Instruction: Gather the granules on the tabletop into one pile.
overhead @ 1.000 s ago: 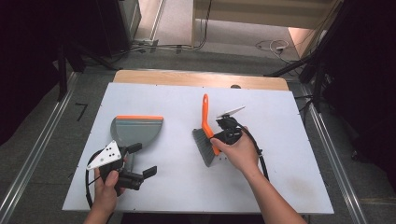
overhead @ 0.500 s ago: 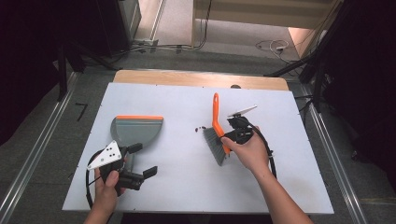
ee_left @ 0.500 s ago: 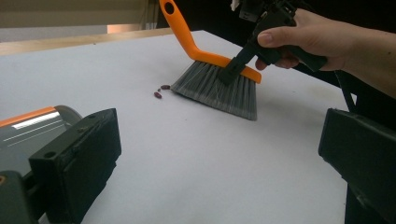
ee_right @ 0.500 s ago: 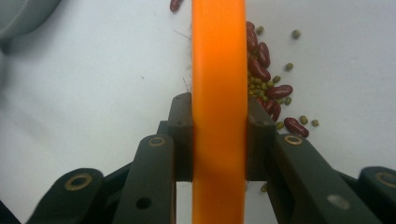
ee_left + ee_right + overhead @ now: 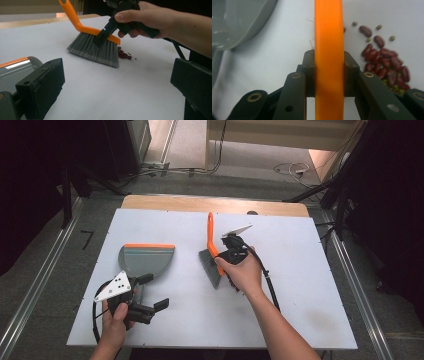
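While right tongs (image 5: pixel 223 256) pinch the brush (image 5: pixel 210 252) handle, left tongs (image 5: pixel 152 292) rest spread—low, level.

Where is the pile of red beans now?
In the left gripper view, the red beans lie on the white table, beside the grey-bristled orange brush, under the right claw.

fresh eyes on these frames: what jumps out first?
The orange-handled brush at mid-table, clamped in the right claw, bristles on the white table. Next, the pile of red and green beans beside the brush, on its side away from the grey dustpan. The left claw rests open at the near-left.
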Demonstrator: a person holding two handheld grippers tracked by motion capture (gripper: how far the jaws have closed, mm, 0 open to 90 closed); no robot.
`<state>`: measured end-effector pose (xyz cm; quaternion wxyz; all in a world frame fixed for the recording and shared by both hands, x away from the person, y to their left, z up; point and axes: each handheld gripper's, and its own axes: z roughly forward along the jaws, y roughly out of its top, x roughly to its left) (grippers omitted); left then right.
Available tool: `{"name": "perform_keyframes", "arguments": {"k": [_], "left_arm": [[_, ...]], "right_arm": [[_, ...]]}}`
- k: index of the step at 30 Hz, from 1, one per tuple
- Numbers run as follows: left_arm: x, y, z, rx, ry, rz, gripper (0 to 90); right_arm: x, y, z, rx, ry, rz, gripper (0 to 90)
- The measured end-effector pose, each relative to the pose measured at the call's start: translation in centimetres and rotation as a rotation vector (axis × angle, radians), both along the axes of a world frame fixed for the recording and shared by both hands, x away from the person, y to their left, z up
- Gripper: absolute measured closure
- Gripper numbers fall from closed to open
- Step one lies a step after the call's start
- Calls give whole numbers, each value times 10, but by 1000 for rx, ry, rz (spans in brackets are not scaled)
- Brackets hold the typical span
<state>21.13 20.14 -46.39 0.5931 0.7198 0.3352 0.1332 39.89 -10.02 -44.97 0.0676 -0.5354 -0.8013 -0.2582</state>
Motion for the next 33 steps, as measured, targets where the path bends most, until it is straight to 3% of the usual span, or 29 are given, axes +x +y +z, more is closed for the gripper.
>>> {"name": "perform_keyframes", "arguments": {"k": [12,20,23,25,26,28,33], "left_arm": [[0,-2,0,4,2,1,2],[1,-2,0,7,3,1,2],[1,-2,0,6,4,3,2],[1,-2,0,6,4,3,2],[1,-2,0,7,3,3,2],[1,-1,-1,7,4,4,2],[1,-1,-1,6,7,7,2]], "right_arm": [[0,-48,-3,11,42,-97,685],[-7,-71,-2,34,31,-102,686],[-9,-74,4,44,-1,-59,685],[-9,-78,11,78,-14,-21,685],[-10,-80,16,65,-39,3,685],[-12,-82,25,35,-77,111,685],[-32,-84,45,-146,-246,442,684]]}}
